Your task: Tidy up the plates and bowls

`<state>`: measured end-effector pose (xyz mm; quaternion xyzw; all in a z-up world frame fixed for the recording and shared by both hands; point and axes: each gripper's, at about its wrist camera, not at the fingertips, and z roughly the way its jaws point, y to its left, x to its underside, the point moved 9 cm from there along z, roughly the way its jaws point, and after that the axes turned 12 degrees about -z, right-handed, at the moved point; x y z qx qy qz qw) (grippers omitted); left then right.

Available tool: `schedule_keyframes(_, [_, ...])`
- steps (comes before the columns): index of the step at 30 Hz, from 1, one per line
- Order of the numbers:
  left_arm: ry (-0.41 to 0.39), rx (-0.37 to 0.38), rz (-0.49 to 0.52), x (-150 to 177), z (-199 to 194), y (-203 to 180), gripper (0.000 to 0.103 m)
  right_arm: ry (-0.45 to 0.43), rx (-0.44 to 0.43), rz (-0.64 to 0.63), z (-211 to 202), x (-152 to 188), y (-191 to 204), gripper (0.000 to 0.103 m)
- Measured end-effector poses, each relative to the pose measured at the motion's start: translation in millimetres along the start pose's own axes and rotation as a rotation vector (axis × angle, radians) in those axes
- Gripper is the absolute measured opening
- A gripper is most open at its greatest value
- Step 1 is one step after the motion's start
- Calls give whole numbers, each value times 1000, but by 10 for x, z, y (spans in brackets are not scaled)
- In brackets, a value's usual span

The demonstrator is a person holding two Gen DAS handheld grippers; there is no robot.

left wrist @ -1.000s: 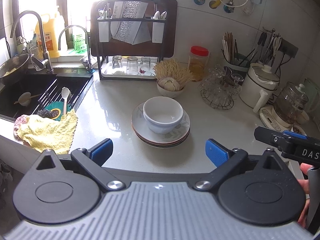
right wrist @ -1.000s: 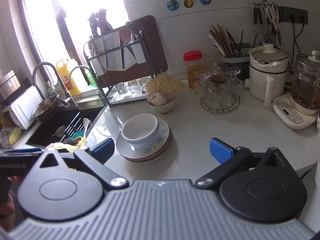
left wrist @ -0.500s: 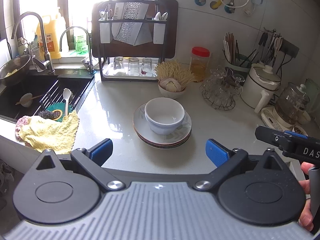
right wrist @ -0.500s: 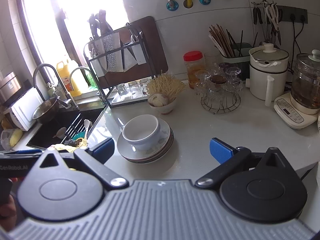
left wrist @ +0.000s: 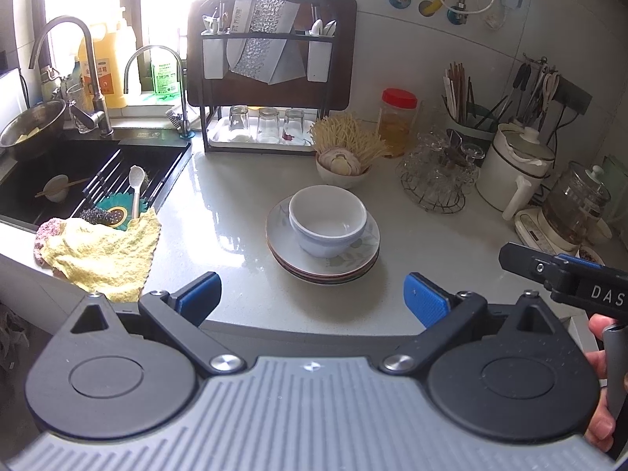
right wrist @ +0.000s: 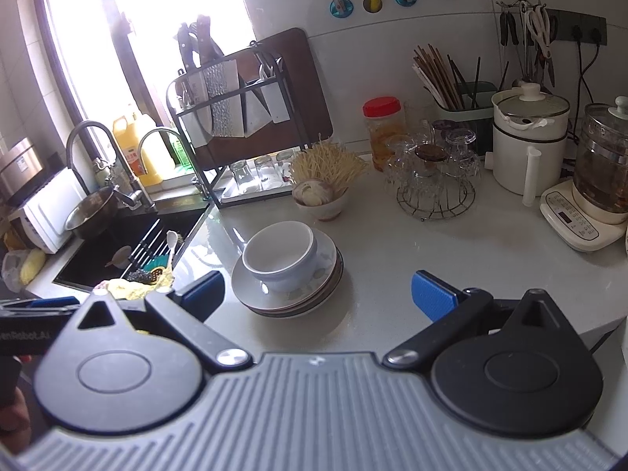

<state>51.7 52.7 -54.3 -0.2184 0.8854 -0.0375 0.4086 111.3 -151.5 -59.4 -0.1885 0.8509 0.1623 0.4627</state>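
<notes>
A white bowl (left wrist: pixel 327 219) (right wrist: pixel 279 256) sits upright on a stack of plates (left wrist: pixel 353 255) (right wrist: pixel 314 286) in the middle of the pale countertop (left wrist: pixel 235 235). My left gripper (left wrist: pixel 312 298) hovers at the counter's near edge, just short of the stack, open with nothing between its blue pads. My right gripper (right wrist: pixel 318 294) is likewise open and empty, with the stack lying ahead between its fingers. Part of the right gripper (left wrist: pixel 565 278) shows at the right edge of the left wrist view, held by a hand.
A black sink (left wrist: pixel 78 180) with a spoon and scrubbers lies left, a yellow cloth (left wrist: pixel 102 251) draped over its corner. Behind the stack stand a small bowl of garlic (left wrist: pixel 339 170), a knife rack (left wrist: pixel 271 78), a glass stand (left wrist: pixel 435 180), a white pot (left wrist: pixel 514 168) and a kettle (left wrist: pixel 569 212).
Both grippers have drawn back slightly and the view has risen a little; the bowl and plates have not moved. Both stay open.
</notes>
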Motion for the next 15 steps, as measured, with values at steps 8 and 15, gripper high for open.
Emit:
schedule_keyframes(8, [7, -2, 0, -7, 17, -20, 101, 2, -2, -12, 12, 0, -7, 103])
schedule_keyframes(15, [3, -8, 2, -13, 27, -29, 101, 3, -1, -14, 3, 7, 6, 103])
